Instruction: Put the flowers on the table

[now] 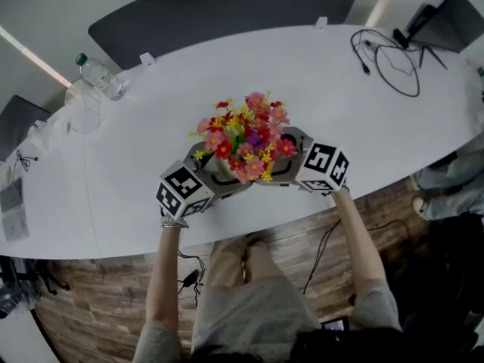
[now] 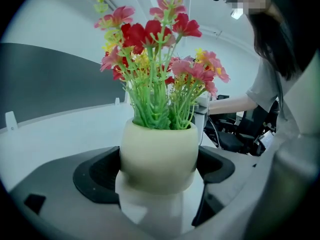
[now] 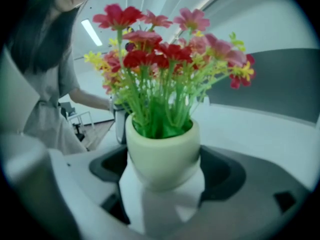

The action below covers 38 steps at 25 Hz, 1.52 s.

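Observation:
A cream pot [image 2: 159,156] [image 3: 162,151] of red, pink and yellow flowers [image 1: 246,138] with green stems is over the white table [image 1: 136,142], close to its near edge. My left gripper [image 1: 215,178] [image 2: 159,184] is shut on the pot from the left, its black pads [image 2: 97,176] against the pot's sides. From the right, my right gripper [image 1: 291,165] [image 3: 162,181] is shut on the same pot. The blooms hide most of the pot in the head view. Whether the pot's base rests on the table I cannot tell.
A water bottle [image 1: 98,74] stands at the table's far left, with papers [image 1: 11,206] at the left end. A looped black cable [image 1: 393,59] lies at the far right. The table's near edge [image 1: 249,229] runs just behind the grippers.

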Available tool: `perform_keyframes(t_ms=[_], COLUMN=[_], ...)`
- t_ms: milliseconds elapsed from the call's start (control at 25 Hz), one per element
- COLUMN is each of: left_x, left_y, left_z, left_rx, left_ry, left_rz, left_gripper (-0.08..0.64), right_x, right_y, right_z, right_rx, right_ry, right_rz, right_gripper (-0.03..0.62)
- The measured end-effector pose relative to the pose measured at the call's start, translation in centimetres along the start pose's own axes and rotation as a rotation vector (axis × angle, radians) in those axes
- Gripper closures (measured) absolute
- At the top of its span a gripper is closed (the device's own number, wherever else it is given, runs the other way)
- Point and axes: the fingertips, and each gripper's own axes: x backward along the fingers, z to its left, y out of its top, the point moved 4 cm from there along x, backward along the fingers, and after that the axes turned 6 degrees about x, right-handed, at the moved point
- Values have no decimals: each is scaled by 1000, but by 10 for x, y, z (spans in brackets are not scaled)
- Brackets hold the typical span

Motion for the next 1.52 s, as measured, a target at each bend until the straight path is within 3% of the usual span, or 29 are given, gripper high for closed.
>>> perform_keyframes(t_ms=[840, 1520], left_x=[5, 20], left_y=[-7, -11], left_z=[-5, -8], left_rx=[-89, 3], left_ry=[111, 176], left_rz=[10, -62], left_gripper=[98, 100], right_x=[-4, 5], right_y=[-2, -9], right_z=[7, 6], right_rx=[82, 5], right_ry=[-56, -129], right_rz=[42, 27], right_gripper=[140, 141])
